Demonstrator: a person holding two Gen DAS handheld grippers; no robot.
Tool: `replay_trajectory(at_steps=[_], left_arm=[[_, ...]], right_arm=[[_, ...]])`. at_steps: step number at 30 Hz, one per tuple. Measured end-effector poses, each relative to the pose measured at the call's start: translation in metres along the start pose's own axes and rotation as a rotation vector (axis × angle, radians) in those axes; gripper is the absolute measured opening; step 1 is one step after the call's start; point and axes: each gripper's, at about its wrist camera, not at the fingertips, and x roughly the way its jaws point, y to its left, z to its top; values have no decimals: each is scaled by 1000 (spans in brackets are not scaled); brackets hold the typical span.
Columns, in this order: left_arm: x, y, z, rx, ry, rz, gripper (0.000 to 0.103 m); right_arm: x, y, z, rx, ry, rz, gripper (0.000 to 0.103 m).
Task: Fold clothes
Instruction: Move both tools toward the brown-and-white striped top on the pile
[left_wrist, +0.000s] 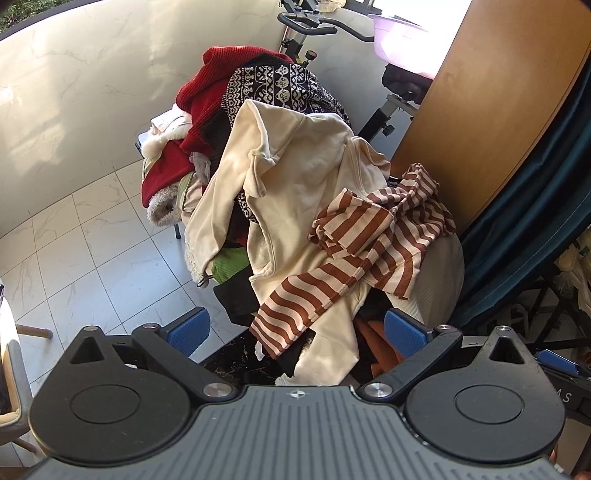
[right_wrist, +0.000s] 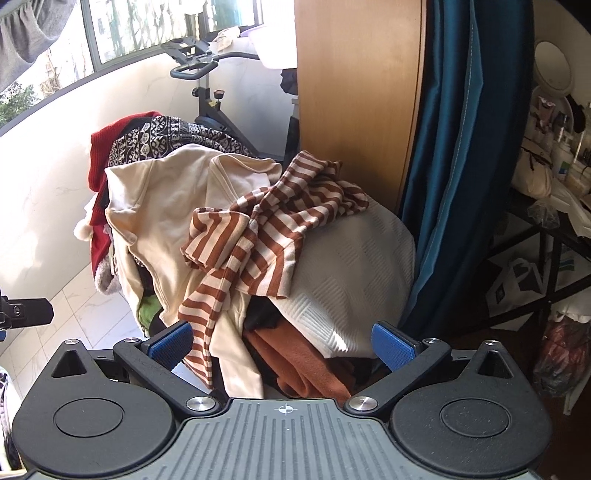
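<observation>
A heap of clothes lies ahead in both views. On top lie a brown-and-cream striped garment (left_wrist: 373, 243) (right_wrist: 266, 229) and a cream sweatshirt (left_wrist: 295, 173) (right_wrist: 166, 192). Behind are a red knit (left_wrist: 207, 92) (right_wrist: 98, 155) and a black-and-white patterned piece (left_wrist: 277, 86) (right_wrist: 159, 138). A white textured cloth (right_wrist: 351, 266) covers the right side, with a rust-orange cloth (right_wrist: 295, 362) below. My left gripper (left_wrist: 297, 330) is open and empty, just short of the striped garment's hanging end. My right gripper (right_wrist: 282, 345) is open and empty, in front of the heap's lower edge.
An exercise bike (right_wrist: 207, 92) (left_wrist: 314, 26) stands behind the heap. A wooden panel (right_wrist: 354, 92) (left_wrist: 480, 110) and a teal curtain (right_wrist: 461, 147) (left_wrist: 535, 221) rise at the right. A cluttered black shelf (right_wrist: 546, 221) is at far right. White tiled floor (left_wrist: 92, 240) lies left.
</observation>
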Motion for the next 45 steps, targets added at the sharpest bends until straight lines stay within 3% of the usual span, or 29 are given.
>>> replay_trajectory(at_steps=[5,10,15,19,34,40,45], left_arm=[[16,9,20,-13,21,-58,103],[31,22,46,11,35,-110,103],[43,39,83,11,-3,-113,103],[58,45,102,69,-10,-64,103],[103,86,144,116,65,-24,103],[104,92,160,114,34,-36,103],[110,95,162,129,45,-42,103]], right_arm=[[8,2,13,61,20,7,102],[21,25,30,28,1,-76,102],[30,47,50,8,-45,-147,102],[45,61,59,25,-33,-153,102],[94,107,87,94,1,-134,102],[102,116,99,132,-14,-101,102],[107,121,101,123,-12,-136,102]])
